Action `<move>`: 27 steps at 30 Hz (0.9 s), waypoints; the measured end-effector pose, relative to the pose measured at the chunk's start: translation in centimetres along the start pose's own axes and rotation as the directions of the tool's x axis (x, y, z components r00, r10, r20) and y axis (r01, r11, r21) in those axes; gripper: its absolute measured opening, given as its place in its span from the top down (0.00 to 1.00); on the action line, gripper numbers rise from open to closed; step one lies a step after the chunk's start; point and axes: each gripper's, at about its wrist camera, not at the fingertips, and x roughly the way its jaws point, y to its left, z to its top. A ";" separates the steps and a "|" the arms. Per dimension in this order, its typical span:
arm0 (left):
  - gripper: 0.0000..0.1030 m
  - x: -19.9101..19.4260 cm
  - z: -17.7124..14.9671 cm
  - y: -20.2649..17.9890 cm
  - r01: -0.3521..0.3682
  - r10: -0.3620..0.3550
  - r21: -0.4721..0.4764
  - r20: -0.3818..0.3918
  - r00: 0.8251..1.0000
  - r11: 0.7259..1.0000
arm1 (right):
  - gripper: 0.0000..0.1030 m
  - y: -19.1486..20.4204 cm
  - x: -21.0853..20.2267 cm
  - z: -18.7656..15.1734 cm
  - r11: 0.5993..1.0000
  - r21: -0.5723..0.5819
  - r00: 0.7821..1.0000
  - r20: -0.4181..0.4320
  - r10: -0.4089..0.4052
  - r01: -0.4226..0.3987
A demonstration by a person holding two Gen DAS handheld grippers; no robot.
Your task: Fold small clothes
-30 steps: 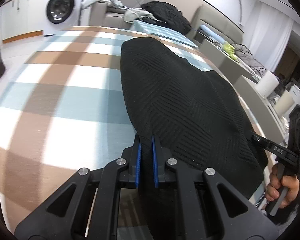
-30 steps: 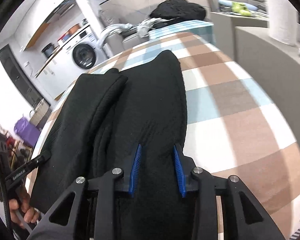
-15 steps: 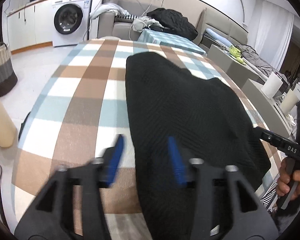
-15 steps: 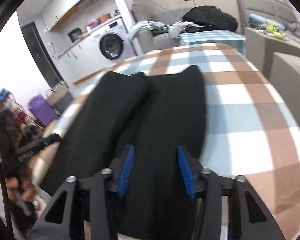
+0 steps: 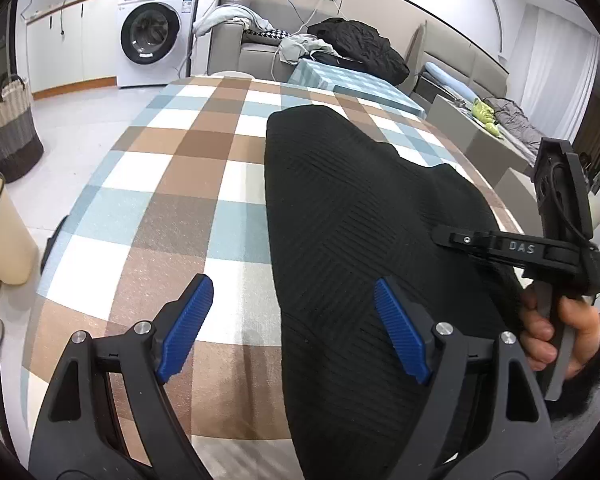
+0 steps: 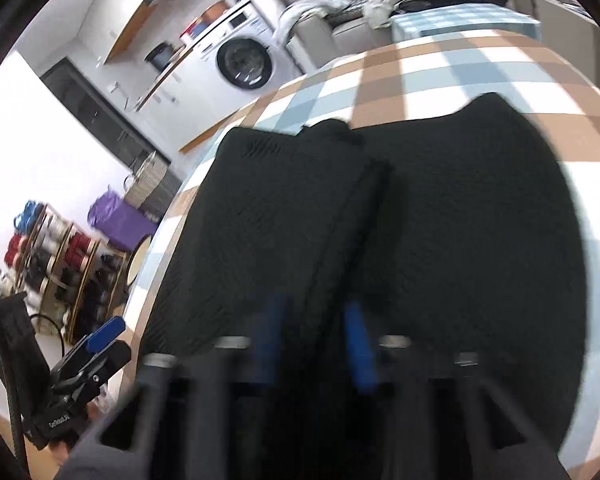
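Observation:
A black knit garment [image 5: 360,216] lies on the checked tablecloth [image 5: 188,184], its left part folded over the middle; it also shows in the right wrist view [image 6: 440,220]. My left gripper [image 5: 294,330] is wide open and empty above the garment's near left edge. My right gripper [image 6: 314,338] is blurred, with a gap between its blue pads, over the garment's near end; nothing shows between them. The right gripper's body also shows in the left wrist view [image 5: 512,246], held in a hand at the right.
A cream bin [image 5: 0,232] and a woven basket [image 5: 10,128] stand on the floor at left. A washing machine [image 5: 156,36] and a sofa with clothes [image 5: 340,44] are behind the table. The left gripper [image 6: 88,356] appears at lower left in the right wrist view.
My left gripper let go of the garment's edge, opened wide and drew back. My right gripper lifted and swung, staying open; the view is now blurred.

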 end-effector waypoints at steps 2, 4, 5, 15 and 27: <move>0.21 -0.2 0.0 0.0 0.002 -0.002 0.001 0.004 1.000 1.000 | 0.89 1.2 -1.5 0.1 0.998 -0.061 0.997 0.075 -0.001 0.006; 0.21 -0.6 0.1 -0.1 0.006 -0.006 0.009 0.011 1.000 1.000 | 0.90 2.2 -4.1 0.0 0.995 -0.104 0.988 0.152 0.019 -0.003; 0.21 -1.1 0.1 -0.3 0.010 -0.010 0.016 0.019 1.000 1.000 | 0.90 2.5 -5.2 0.2 0.994 -0.109 0.984 0.178 0.010 0.010; 0.21 -1.2 -0.3 -1.6 0.018 -0.018 0.049 -0.001 1.000 0.999 | 0.80 -3.4 -4.6 0.3 0.991 0.044 0.990 0.056 -0.132 0.129; 0.21 0.5 -0.9 -2.2 0.035 -0.032 0.068 -0.053 0.998 0.997 | 0.72 -4.6 -4.4 -1.5 0.998 0.034 0.998 0.030 -0.057 0.056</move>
